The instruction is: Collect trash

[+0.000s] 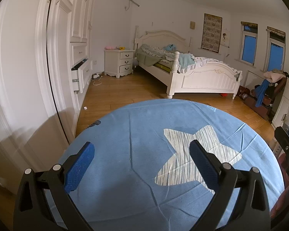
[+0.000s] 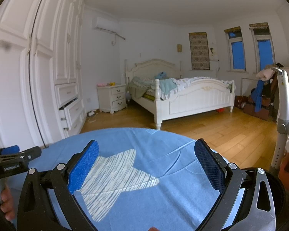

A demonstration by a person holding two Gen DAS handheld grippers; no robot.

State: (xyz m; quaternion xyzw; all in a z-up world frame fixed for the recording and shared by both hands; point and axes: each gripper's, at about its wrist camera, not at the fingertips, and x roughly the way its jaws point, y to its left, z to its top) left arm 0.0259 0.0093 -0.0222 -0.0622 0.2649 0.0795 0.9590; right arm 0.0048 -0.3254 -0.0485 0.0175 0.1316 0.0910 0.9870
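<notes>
A round table under a blue cloth [image 1: 125, 134] with a white striped star [image 1: 192, 154] fills the lower half of both views. No loose trash shows on the blue cloth [image 2: 163, 140]. A small white object [image 1: 85, 107] lies on the wood floor by the wardrobe. My left gripper [image 1: 142, 144] hovers open over the cloth, nothing between its blue pads. My right gripper [image 2: 146, 142] is also open and empty above the star [image 2: 115, 173]. The left gripper [image 2: 15, 154] shows at the right wrist view's left edge, held by a hand [image 2: 5, 202].
A white wardrobe [image 1: 28, 67] with an open drawer [image 1: 78, 77] lines the left. Beyond stand a nightstand [image 1: 119, 62] and an unmade white bed [image 1: 192, 73]. A chair piled with clothes [image 1: 269, 88] and a white stand pole [image 2: 283, 100] are at right. A dark round object [image 2: 279, 192] sits beside the table.
</notes>
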